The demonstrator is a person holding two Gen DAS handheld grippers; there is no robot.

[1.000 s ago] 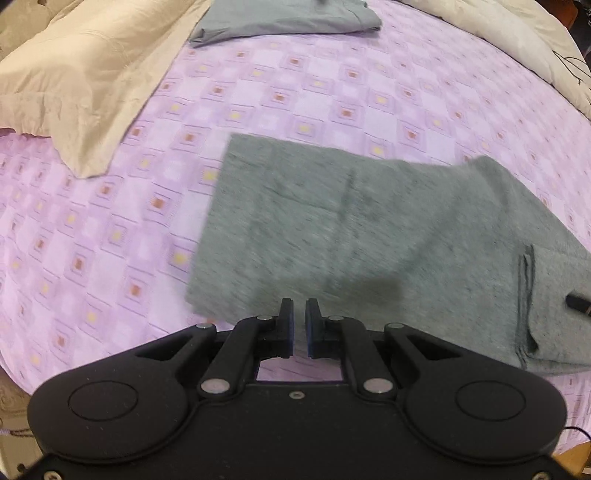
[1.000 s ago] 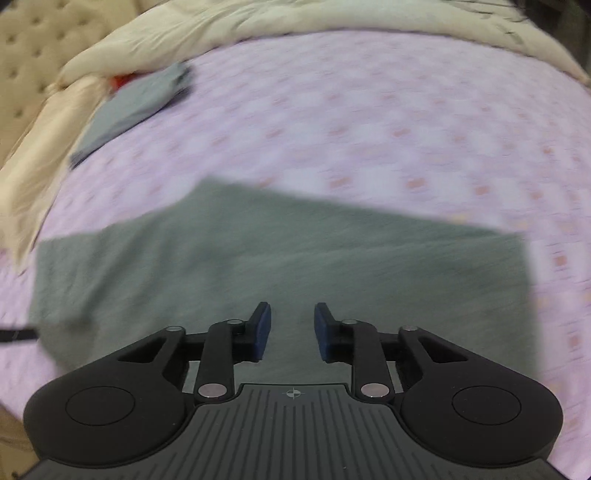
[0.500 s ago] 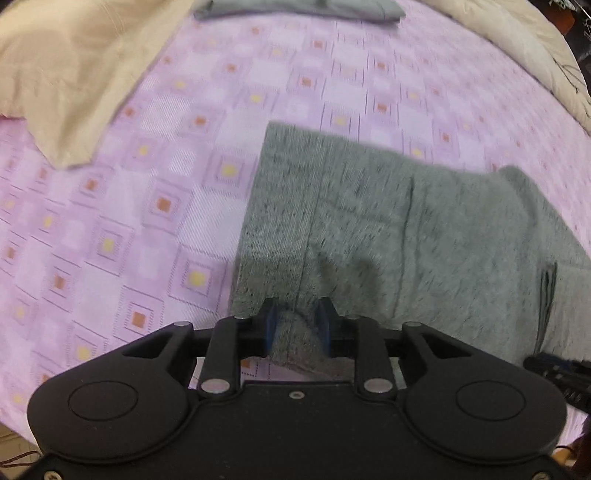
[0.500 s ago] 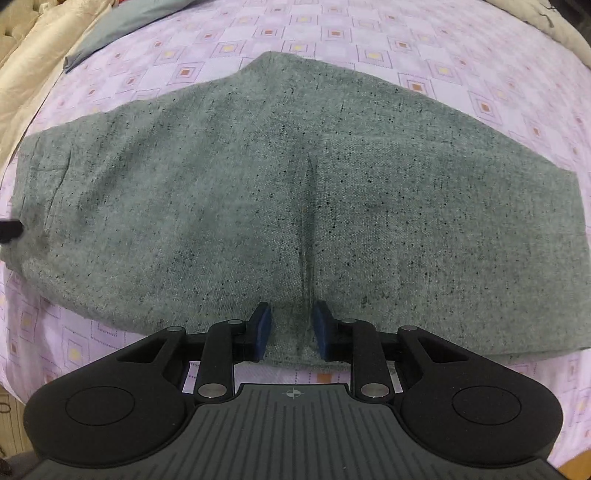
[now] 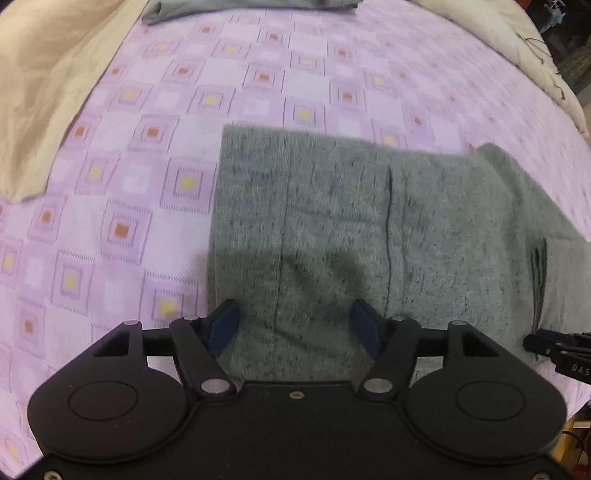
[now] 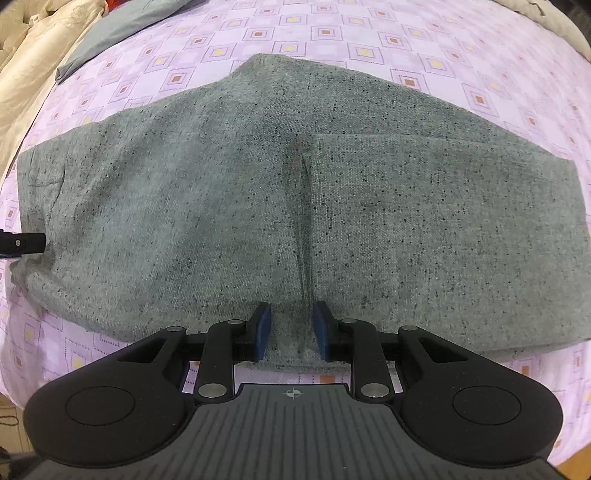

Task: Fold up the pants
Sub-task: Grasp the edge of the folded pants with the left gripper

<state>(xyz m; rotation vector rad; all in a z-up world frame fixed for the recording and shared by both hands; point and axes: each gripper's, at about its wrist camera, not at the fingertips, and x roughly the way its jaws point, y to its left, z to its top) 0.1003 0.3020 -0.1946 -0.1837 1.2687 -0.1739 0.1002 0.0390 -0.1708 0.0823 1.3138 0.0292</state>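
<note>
Grey speckled pants [image 6: 221, 192] lie folded flat on the purple patterned bed sheet [image 5: 122, 177]. In the left wrist view the pants [image 5: 332, 229] show their left end, with my left gripper [image 5: 295, 325] wide open over the near edge. My right gripper [image 6: 291, 325] is partly open, its blue pads [image 6: 263, 325] either side of a raised crease at the near edge, not clamping it. The right gripper's tip shows in the left wrist view [image 5: 554, 347], and the left gripper's tip in the right wrist view [image 6: 22, 243].
A beige duvet [image 5: 40, 92] lies at the left and another cream cover [image 5: 532, 62] at the far right. A second folded grey garment [image 5: 240, 7] lies at the far edge of the bed; it also shows in the right wrist view [image 6: 122, 29].
Both grippers came down low onto the near edge of the pants. The left gripper's jaws went from nearly shut to wide open. The right gripper's jaws stayed partly open.
</note>
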